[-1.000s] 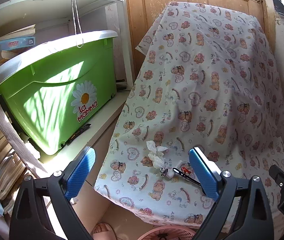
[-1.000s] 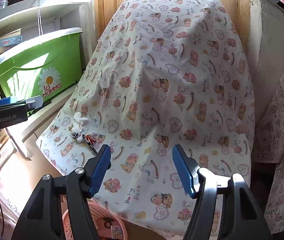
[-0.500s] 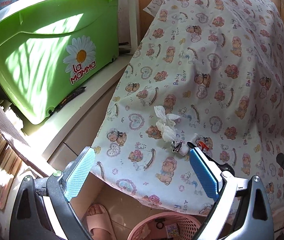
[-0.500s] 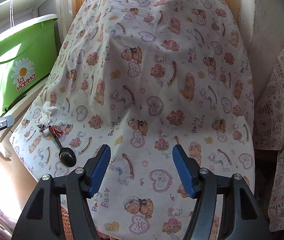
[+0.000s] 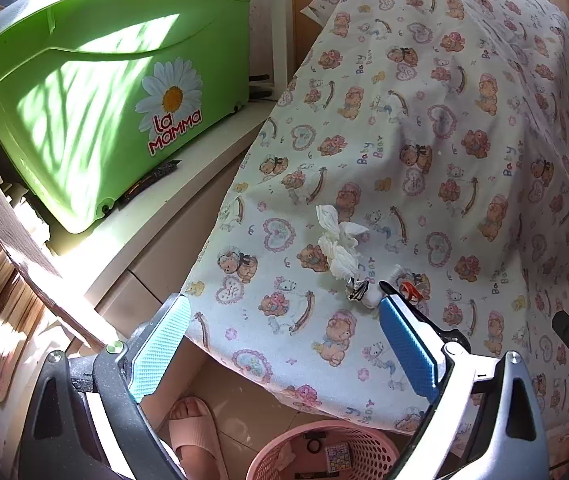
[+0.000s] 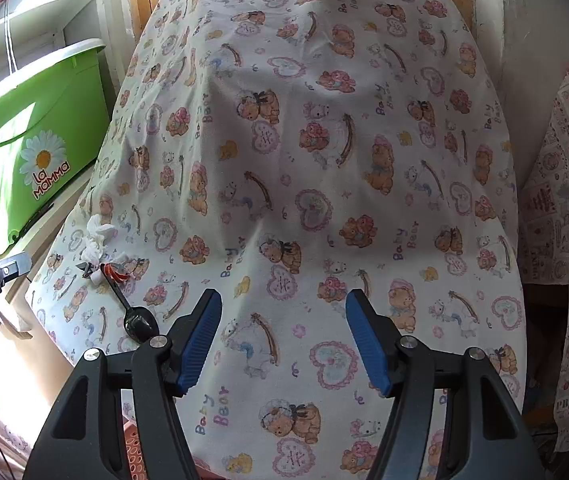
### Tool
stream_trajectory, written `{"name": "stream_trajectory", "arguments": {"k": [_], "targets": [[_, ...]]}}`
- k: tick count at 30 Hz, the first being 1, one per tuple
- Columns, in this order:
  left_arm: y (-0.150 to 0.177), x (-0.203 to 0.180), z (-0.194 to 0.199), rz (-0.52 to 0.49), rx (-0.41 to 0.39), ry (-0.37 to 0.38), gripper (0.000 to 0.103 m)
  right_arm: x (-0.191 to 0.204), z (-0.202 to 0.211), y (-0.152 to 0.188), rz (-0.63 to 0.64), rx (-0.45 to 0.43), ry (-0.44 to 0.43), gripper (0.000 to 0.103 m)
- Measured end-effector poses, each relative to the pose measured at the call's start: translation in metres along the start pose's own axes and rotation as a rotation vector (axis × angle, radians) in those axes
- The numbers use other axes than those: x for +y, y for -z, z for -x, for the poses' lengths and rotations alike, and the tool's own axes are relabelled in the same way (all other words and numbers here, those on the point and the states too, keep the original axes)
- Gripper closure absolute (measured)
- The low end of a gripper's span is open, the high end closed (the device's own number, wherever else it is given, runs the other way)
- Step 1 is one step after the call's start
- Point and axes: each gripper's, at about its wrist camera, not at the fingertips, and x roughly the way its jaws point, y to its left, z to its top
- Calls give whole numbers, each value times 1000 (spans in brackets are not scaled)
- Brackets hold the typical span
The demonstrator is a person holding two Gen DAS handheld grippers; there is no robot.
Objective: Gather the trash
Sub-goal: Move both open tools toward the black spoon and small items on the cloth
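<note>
1. Left gripper (image 5: 280, 344): fingers spread, nothing between them, poised over the near-left edge of the bear-print cloth (image 5: 444, 128)
2. Right gripper (image 6: 283, 338): fingers spread, empty, above the cloth's middle
3. Crumpled white tissue (image 5: 338, 242): on the cloth near its left edge
4. Small foil scrap (image 5: 356, 290), black spoon (image 6: 134, 318): just beside the tissue
5. Pink basket (image 5: 368, 446): on the floor below the cloth edge
</note>
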Motion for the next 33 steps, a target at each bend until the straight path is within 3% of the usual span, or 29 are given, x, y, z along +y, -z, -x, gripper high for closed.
{"name": "stream_trajectory", "arguments": {"k": [13, 17, 22, 26, 33], "targets": [[-2, -2, -5, 39, 46, 46, 9, 5, -5, -1, 24, 11, -4, 36], [-5, -6, 5, 14, 4, -19, 11, 11, -8, -7, 36, 8, -3, 36], [-22, -11, 9, 10, 16, 88, 11, 13, -18, -13, -6, 33, -20, 36], [-34, 1, -5, 93, 85, 146, 16, 22, -19, -12, 41, 31, -61, 36], [-43, 25, -34, 220, 210, 211, 42, 61, -40, 1, 140, 97, -140, 36]]}}
